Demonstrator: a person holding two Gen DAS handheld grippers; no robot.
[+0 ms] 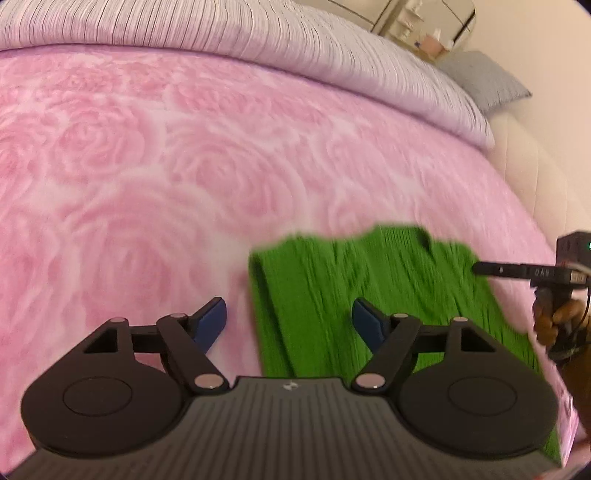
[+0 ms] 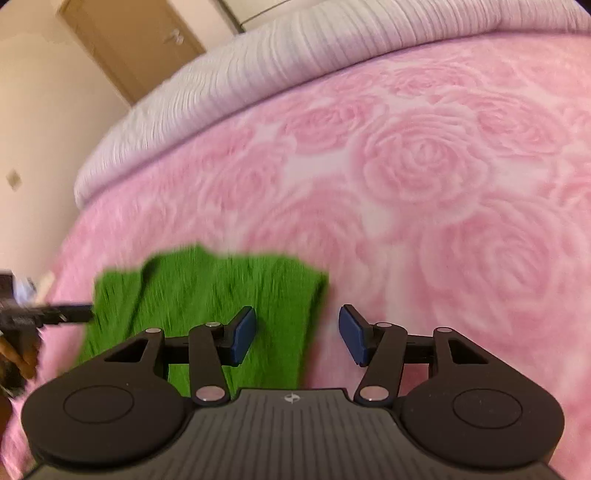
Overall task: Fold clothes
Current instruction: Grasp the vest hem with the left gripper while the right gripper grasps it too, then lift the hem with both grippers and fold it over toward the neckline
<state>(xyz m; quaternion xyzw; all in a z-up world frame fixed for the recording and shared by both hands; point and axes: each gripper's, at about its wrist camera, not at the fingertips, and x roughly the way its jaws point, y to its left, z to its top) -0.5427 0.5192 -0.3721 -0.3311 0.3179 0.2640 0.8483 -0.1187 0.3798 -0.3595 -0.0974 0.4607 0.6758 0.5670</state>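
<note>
A bright green ribbed garment [image 1: 369, 291] lies folded flat on the pink rose-patterned blanket [image 1: 147, 166]. My left gripper [image 1: 288, 325] hovers open over the garment's left edge, with nothing between its blue pads. In the right wrist view the same green garment [image 2: 207, 295] lies left of centre. My right gripper [image 2: 297, 334] stands open over its right edge and holds nothing. The right gripper [image 1: 480, 267] also shows at the right edge of the left wrist view, held by a hand [image 1: 554, 321]. The left gripper [image 2: 86, 314] shows at the left edge of the right wrist view.
A striped pale duvet [image 1: 258, 33] is bunched along the far side of the bed. A grey pillow [image 1: 487, 81] lies at the far right by a cream headboard [image 1: 532, 166]. A wooden door [image 2: 136, 40] stands beyond the bed.
</note>
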